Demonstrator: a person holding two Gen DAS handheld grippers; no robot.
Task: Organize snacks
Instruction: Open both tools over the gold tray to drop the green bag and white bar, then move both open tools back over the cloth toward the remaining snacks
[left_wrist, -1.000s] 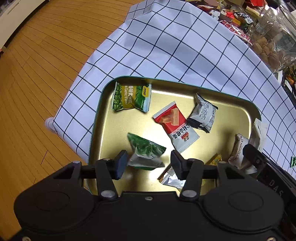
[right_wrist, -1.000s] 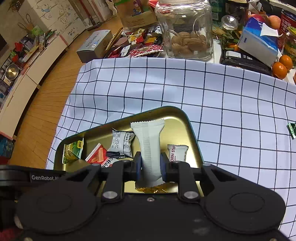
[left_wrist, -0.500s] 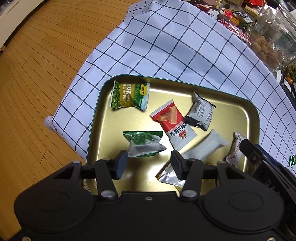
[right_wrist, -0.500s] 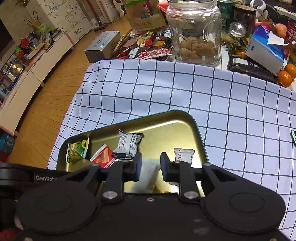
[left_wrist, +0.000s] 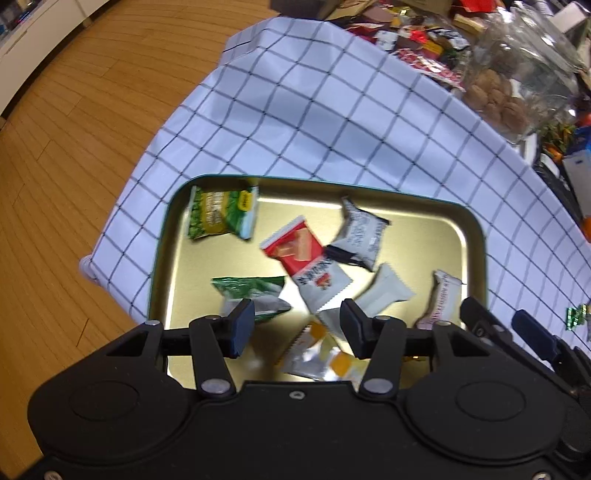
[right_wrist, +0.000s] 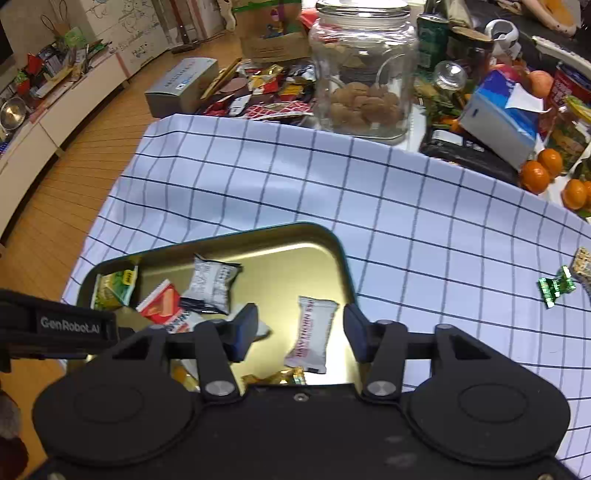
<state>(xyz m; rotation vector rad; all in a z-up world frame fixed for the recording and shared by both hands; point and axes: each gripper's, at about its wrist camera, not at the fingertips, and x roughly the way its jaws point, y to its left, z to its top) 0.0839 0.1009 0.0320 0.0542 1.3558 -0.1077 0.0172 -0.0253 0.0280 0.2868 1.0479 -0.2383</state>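
A gold tray (left_wrist: 424, 225) with a green rim lies on the checked cloth and also shows in the right wrist view (right_wrist: 295, 258). In it lie several snacks: a green pea packet (left_wrist: 221, 216), a red-white packet (left_wrist: 303, 258), a grey packet (left_wrist: 360, 236), a plain white bar (left_wrist: 384, 291), a green-silver packet (left_wrist: 251, 291) and a white corn bar (right_wrist: 312, 332). My left gripper (left_wrist: 297, 325) is open and empty above the tray's near edge. My right gripper (right_wrist: 301, 326) is open and empty above the corn bar. A green candy (right_wrist: 554, 286) lies on the cloth at right.
A glass jar of walnuts (right_wrist: 364, 70) stands at the cloth's far edge. Piled snack wrappers (right_wrist: 266, 92), a grey box (right_wrist: 181, 85), a tissue box (right_wrist: 498, 118) and oranges (right_wrist: 543, 170) crowd the back. The wooden floor (left_wrist: 74, 147) lies beyond the table's left edge.
My right gripper opened and let go of the white bar, which now lies in the tray. Both grippers pulled back and rose a little.
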